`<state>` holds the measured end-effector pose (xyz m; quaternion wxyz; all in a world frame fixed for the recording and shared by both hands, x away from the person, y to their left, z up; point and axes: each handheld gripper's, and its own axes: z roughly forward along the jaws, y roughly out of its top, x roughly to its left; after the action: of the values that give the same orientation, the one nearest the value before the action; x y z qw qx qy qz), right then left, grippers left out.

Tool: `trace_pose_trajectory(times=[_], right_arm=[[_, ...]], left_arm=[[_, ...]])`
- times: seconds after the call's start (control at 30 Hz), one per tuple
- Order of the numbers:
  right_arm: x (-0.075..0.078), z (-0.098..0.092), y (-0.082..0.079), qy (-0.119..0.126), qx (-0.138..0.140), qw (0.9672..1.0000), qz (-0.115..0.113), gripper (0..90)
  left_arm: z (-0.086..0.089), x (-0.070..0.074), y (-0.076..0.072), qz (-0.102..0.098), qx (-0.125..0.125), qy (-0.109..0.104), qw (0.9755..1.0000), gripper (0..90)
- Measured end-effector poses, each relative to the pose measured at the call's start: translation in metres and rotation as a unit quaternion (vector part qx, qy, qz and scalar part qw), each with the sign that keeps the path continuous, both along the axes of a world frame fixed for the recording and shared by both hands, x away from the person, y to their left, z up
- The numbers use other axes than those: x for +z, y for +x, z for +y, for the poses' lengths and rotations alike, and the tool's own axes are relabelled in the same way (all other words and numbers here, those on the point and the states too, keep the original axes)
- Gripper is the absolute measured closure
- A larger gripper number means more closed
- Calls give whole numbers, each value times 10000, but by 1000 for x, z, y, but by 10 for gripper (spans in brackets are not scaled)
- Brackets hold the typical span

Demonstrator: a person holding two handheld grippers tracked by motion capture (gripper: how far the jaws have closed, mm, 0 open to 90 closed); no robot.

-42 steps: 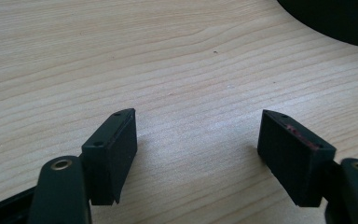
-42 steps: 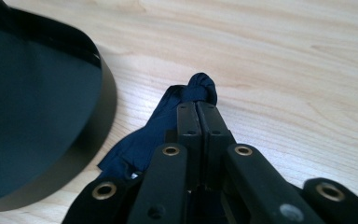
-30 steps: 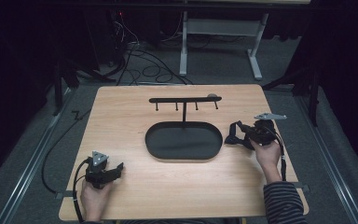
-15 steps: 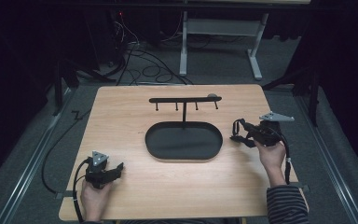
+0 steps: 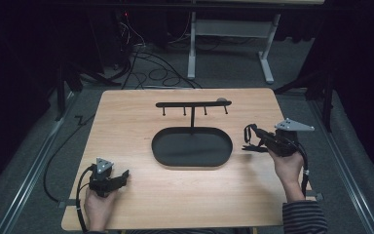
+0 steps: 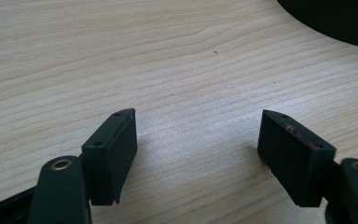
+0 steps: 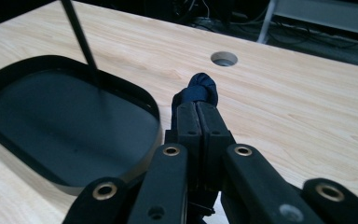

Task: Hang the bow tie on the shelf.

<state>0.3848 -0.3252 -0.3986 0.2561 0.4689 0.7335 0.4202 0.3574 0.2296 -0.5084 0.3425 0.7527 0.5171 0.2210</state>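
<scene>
Between the earlier high views and now, we see the right claw (image 5: 249, 140) lifted and carried slightly away from the black oval metal tray (image 5: 161, 155), whereas the left claw (image 5: 121, 176) has kept its place. Our right claw is clenched on a small dark-blue fabric loop (image 7: 200, 91), which protrudes as a bunched knot just beyond the closed jaws in the right gripper view; in the high view the same piece hangs as a dark strap from the claw tip, just to the right of the tray and above the light wooden tabletop (image 5: 141, 112). Our left claw stands released, its two black pads (image 6: 116, 149) well apart over bare wood, with nothing between them; it sits near the front left of the tray, whose rim curves into the upper right corner of the left gripper view. From the tray's far edge rises a thin black post carrying a horizontal black hook bar (image 5: 193, 104).
</scene>
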Motion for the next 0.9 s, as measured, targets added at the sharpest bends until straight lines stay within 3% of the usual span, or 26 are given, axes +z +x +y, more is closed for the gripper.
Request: trace_pose_trajectory(times=[0.4,0.9], right_arm=[[13,13,-16,75,339,9993,-141,900],[20,33,-18,125,695,9973,-216,900]], left_arm=[[0,0,0,0,-1,1,10000,288],[0,0,0,1,-2,0,10000,288]])
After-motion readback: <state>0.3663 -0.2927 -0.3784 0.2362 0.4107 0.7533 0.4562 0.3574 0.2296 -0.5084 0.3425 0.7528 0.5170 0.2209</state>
